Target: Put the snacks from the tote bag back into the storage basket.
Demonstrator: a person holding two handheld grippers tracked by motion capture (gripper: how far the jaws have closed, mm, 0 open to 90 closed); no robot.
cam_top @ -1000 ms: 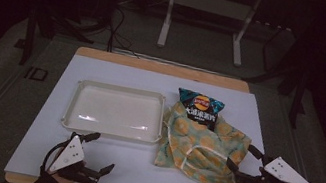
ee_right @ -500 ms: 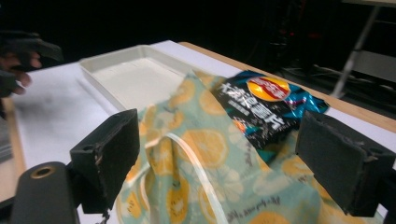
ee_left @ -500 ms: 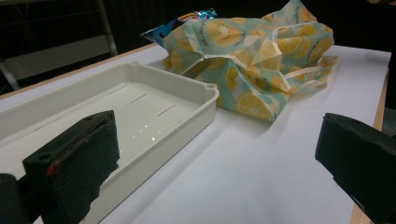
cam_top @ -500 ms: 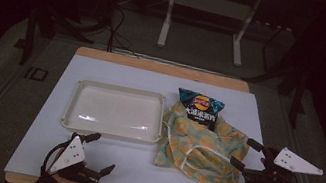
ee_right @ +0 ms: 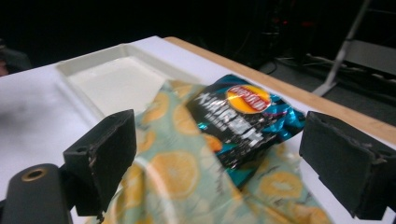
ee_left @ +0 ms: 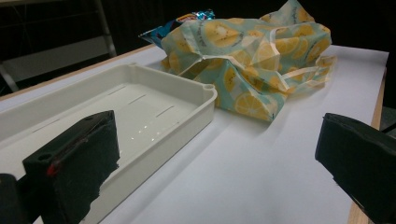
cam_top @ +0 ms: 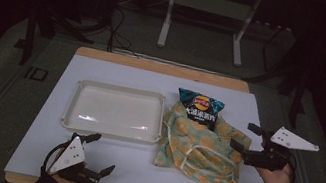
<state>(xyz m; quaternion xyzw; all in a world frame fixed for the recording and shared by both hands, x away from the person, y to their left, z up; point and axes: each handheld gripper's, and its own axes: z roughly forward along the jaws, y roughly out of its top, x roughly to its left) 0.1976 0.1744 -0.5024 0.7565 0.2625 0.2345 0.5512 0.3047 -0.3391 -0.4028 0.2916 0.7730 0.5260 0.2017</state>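
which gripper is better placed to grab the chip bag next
Right. The right gripper is open beside the cloth bag, its jaws framing the chip bag. The left gripper sits at the near edge, farther off.

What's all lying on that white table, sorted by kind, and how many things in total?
Tray: 1, cream, nothing in it
Cloth bag: 1, teal with an orange-slice print
Chip packet: 1, blue, partly tucked in the bag
Handheld grippers: 2, left gripper and right gripper, both open
Total: 5
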